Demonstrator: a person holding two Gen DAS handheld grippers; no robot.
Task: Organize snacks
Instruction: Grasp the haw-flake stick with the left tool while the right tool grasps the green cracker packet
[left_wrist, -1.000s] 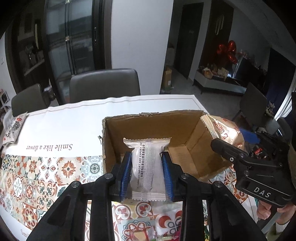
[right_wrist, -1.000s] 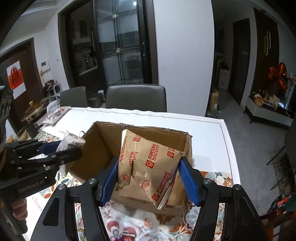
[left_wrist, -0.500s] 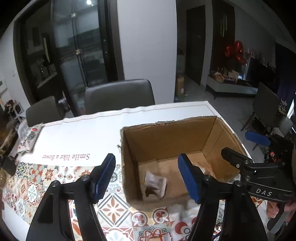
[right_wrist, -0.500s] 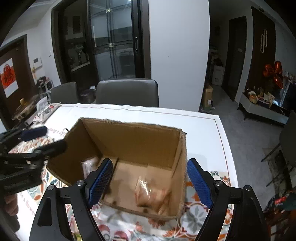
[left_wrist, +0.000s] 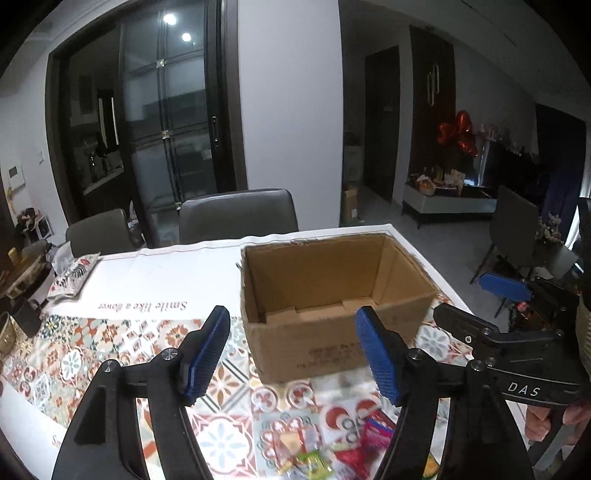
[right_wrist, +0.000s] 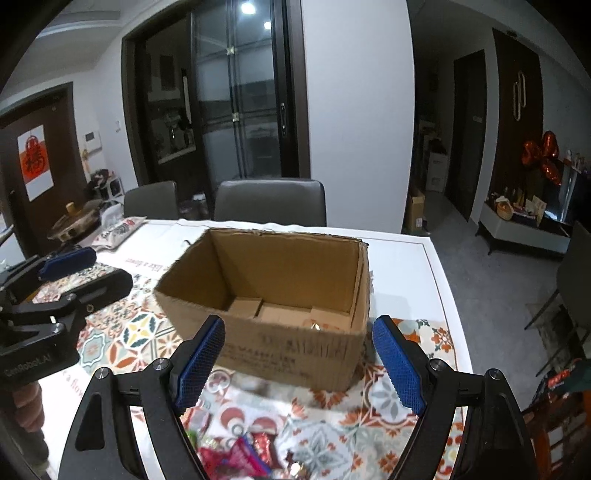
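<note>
the table (left_wrist: 207, 269) carries an open cardboard box (left_wrist: 328, 291), mouth up, long axis running left to right. left gripper (left_wrist: 295, 354) and right gripper (right_wrist: 297, 363) stand spread and empty on its near side. loose snacks (left_wrist: 332, 454) lie nearest.

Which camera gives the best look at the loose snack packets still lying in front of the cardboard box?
The left wrist view: the snack packets are sharp, distinct red, green and yellow wrappers. In the right wrist view they are blurred and partly hidden behind the gripper.
</note>
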